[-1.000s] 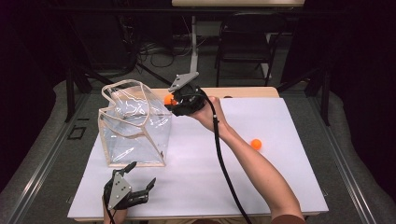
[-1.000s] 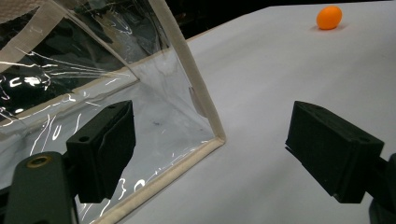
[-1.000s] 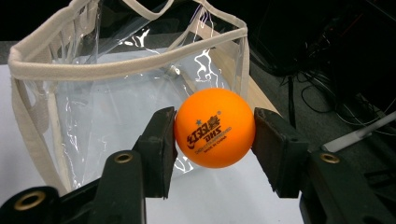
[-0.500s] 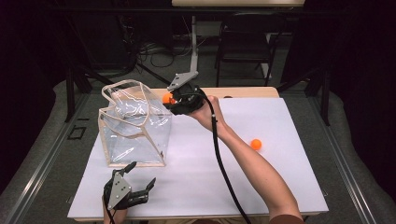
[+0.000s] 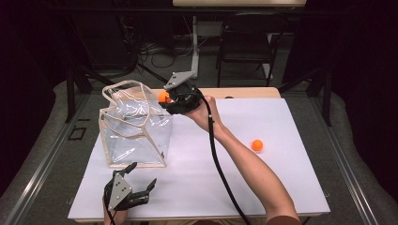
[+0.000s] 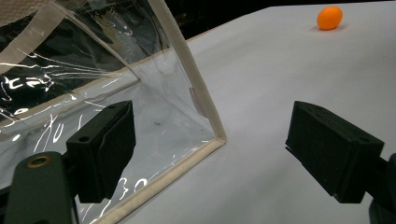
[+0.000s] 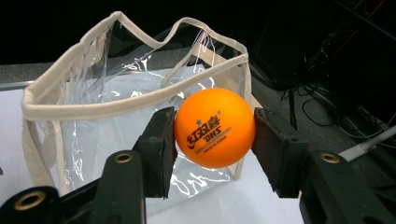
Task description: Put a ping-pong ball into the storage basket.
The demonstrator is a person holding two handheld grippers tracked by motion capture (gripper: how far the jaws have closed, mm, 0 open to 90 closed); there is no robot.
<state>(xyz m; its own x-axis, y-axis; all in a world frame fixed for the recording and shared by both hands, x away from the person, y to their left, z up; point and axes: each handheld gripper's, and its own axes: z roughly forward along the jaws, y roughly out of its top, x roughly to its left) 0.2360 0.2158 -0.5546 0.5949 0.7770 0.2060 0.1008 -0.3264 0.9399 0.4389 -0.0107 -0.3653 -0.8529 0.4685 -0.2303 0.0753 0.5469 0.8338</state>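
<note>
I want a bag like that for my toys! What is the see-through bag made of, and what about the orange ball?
The bag looks like clear, shiny soft plastic: you can see through it, and it crinkles and glints. Its edges and handles look like cream woven cloth tape. The orange ball in the right gripper looks like smooth, matte hard plastic with printed lettering, probably a table-tennis ball.

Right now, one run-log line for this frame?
right gripper: shut on orange ball, at clear bag rim | left gripper: open, idle | second ball: on table
</note>
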